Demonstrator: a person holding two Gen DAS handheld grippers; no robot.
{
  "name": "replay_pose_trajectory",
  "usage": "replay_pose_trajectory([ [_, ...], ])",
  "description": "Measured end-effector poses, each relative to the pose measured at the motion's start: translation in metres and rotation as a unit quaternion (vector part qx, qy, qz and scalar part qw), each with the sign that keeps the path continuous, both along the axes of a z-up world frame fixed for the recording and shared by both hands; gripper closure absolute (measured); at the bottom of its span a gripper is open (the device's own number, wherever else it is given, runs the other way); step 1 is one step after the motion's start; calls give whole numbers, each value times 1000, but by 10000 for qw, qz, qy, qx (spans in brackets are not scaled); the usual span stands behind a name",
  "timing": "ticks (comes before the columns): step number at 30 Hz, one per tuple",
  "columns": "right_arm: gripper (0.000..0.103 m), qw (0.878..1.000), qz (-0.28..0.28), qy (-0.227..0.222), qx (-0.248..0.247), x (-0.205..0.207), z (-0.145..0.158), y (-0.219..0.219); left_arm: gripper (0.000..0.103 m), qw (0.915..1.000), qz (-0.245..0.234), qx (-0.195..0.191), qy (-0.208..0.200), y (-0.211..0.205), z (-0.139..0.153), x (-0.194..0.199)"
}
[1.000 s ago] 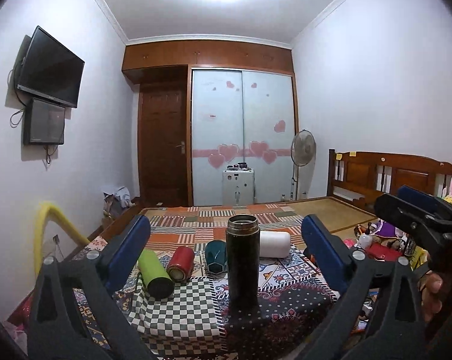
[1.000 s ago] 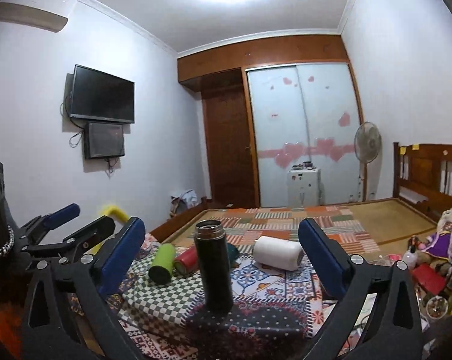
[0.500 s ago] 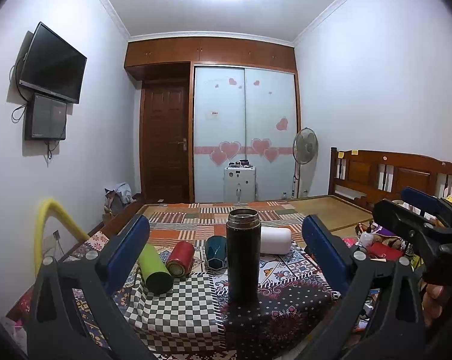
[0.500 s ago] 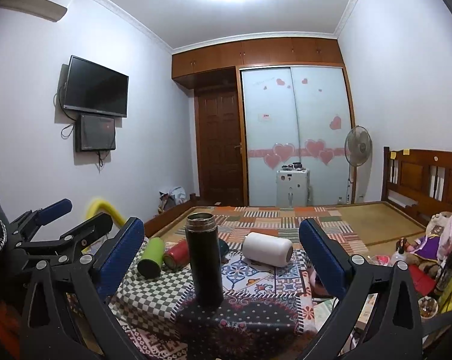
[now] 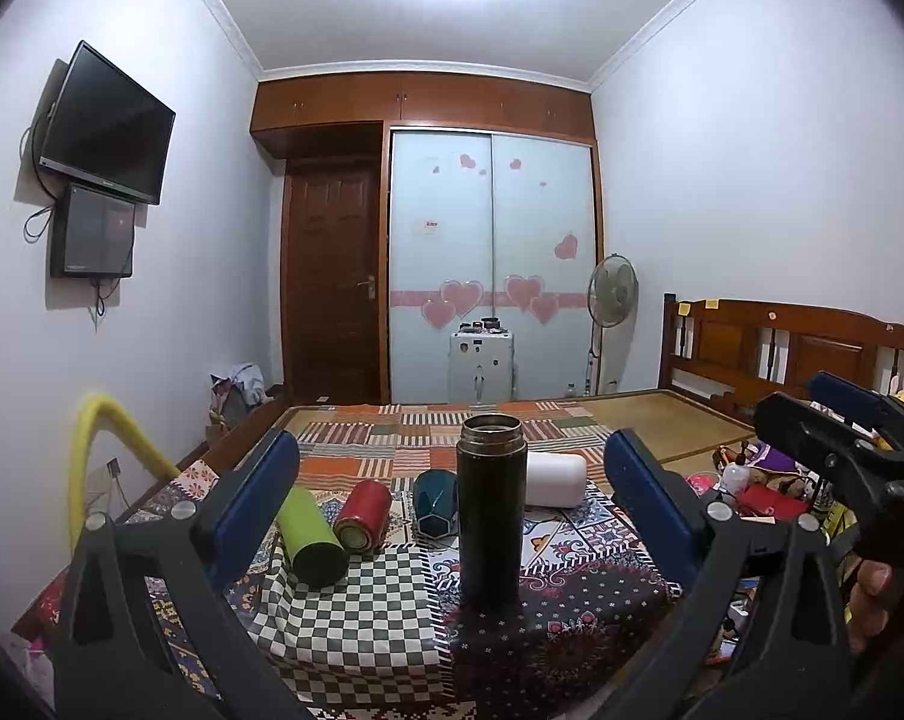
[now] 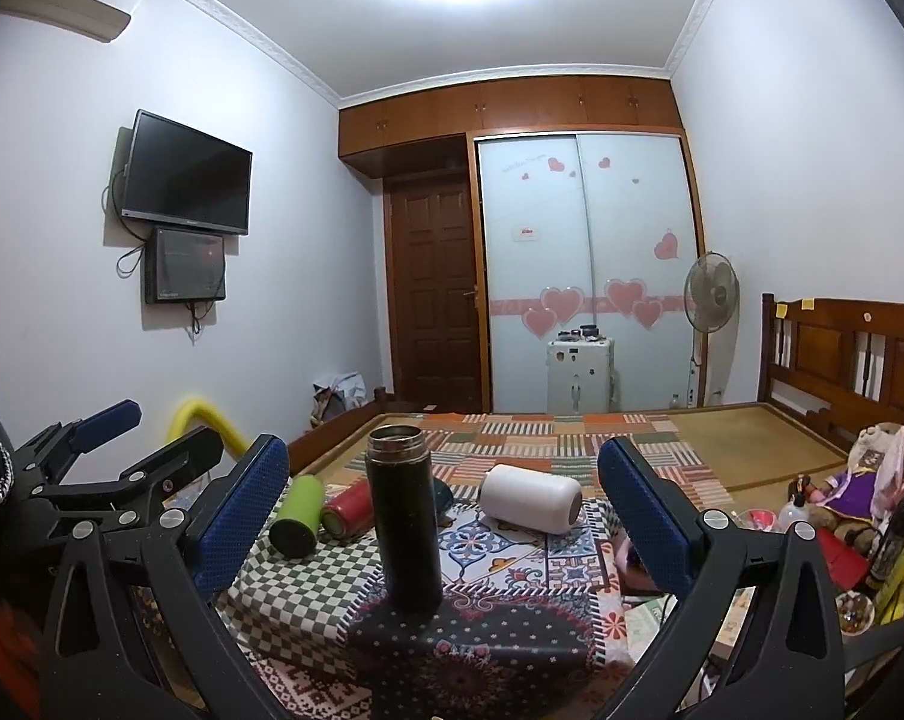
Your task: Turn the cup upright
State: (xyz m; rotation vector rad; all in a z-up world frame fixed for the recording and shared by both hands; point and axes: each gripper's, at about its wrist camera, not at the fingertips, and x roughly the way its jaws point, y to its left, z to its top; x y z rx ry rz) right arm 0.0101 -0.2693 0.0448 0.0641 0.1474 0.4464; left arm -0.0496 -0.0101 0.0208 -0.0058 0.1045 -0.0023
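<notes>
A tall black flask stands upright, mouth open, on the patterned tablecloth; it also shows in the right wrist view. Behind it lie a green cup, a red cup, a teal cup and a white cup on their sides. My left gripper is open and empty, held back from the flask. My right gripper is open and empty, also back from the table. The green, red and white cups show in the right wrist view.
A checkered cloth covers the table's left part. A bed with a wooden headboard lies beyond. Toys and bottles crowd the right side. A yellow tube curves at the left.
Both grippers have drawn back and tilted up a little; the table sits lower in both views. The cups and flask have not moved.
</notes>
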Motion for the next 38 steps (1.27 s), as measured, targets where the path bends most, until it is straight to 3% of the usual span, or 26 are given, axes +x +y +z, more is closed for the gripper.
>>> replay_pose_trajectory([
  [38, 0, 9999, -96, 49, 48, 2, 0, -3, 0, 9996, -210, -14, 166, -5, -3, 6],
])
